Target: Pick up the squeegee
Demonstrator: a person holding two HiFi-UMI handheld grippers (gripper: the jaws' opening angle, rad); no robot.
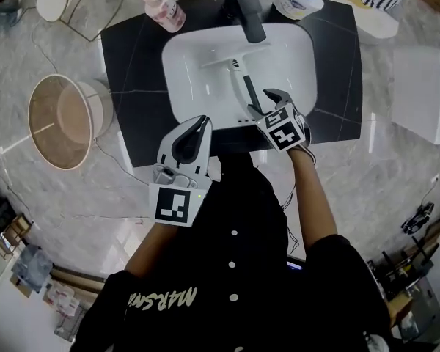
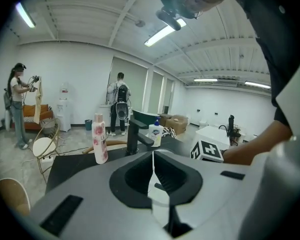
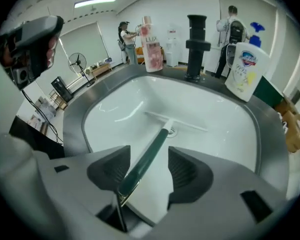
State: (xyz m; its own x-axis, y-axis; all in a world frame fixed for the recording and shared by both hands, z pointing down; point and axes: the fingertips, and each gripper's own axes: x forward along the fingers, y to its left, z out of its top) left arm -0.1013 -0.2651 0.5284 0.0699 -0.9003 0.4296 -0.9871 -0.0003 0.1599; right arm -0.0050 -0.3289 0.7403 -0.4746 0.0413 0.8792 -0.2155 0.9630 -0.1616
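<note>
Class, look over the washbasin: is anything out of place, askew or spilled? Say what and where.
The squeegee lies inside the white basin, blade at the back, handle slanting towards the front rim: an odd place for a tool. The pink bottle and white bottle stand upright; no spill shows.

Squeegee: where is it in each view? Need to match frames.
Head view: squeegee at top centre, lying in the sink.
Left gripper view: not made out; the basin is mostly hidden.
Right gripper view: squeegee at centre, handle running down between the open jaws.
Shared landmark: black faucet, visible in all three views.
</note>
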